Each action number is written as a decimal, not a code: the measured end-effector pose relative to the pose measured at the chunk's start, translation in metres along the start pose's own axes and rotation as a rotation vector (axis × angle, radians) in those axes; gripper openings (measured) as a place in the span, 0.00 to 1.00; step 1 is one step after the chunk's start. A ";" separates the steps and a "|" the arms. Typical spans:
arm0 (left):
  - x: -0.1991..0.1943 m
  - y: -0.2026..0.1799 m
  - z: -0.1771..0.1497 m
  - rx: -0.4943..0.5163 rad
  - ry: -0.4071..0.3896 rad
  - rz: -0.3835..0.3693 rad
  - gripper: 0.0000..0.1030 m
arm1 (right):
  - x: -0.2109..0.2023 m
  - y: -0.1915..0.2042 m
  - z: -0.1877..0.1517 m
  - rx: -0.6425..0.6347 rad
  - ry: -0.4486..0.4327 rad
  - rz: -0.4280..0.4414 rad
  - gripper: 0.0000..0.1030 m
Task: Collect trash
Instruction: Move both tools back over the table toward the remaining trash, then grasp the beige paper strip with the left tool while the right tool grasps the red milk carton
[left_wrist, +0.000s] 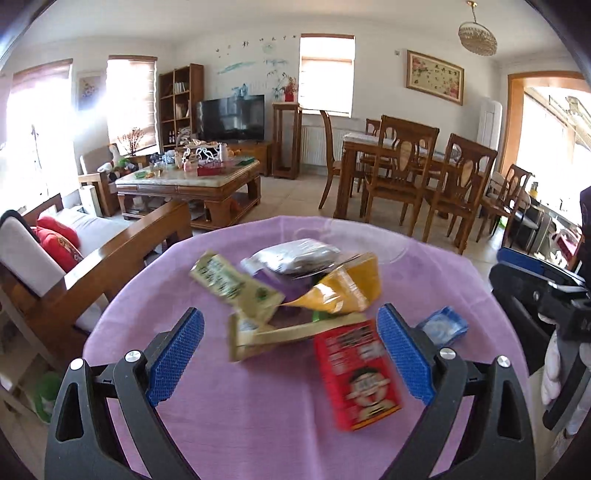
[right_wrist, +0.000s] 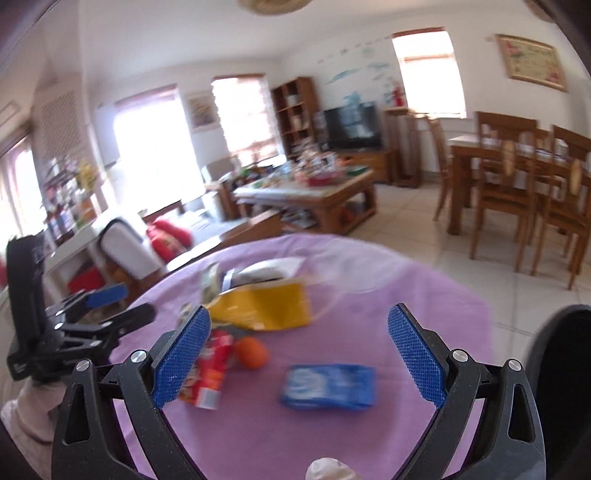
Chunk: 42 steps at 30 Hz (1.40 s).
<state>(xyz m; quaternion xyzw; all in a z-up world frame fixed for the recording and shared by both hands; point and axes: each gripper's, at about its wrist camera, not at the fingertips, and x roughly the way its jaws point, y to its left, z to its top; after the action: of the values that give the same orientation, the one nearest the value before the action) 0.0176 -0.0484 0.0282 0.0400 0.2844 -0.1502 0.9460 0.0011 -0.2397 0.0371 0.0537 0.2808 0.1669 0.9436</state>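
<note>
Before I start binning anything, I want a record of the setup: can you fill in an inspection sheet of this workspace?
Surface: round table under a purple cloth, a clear plastic bag lying at its far side.
Job's things: red packet, yellow bag, green-and-cream wrappers, silver pouch, blue packet, all piled or scattered loose.
Clutter: an orange beside the red packet.
Grippers: left tongs and right tongs both open, empty, above the cloth.
Cables: nothing seen.
Surroundings: sofa, crowded coffee table, dining table with chairs, television.
</note>
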 end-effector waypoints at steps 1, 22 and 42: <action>0.002 0.007 0.000 0.021 0.011 -0.006 0.91 | 0.010 0.017 -0.002 -0.026 0.033 0.015 0.92; 0.081 0.018 -0.017 0.561 0.165 -0.192 0.72 | 0.084 0.081 -0.044 -0.107 0.366 -0.006 0.57; 0.093 0.009 -0.013 0.343 0.272 -0.213 0.16 | 0.083 0.064 -0.045 -0.075 0.317 -0.050 0.63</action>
<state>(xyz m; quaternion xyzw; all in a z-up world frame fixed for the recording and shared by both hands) 0.0873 -0.0619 -0.0337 0.1894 0.3819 -0.2887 0.8573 0.0234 -0.1508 -0.0309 -0.0159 0.4210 0.1600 0.8927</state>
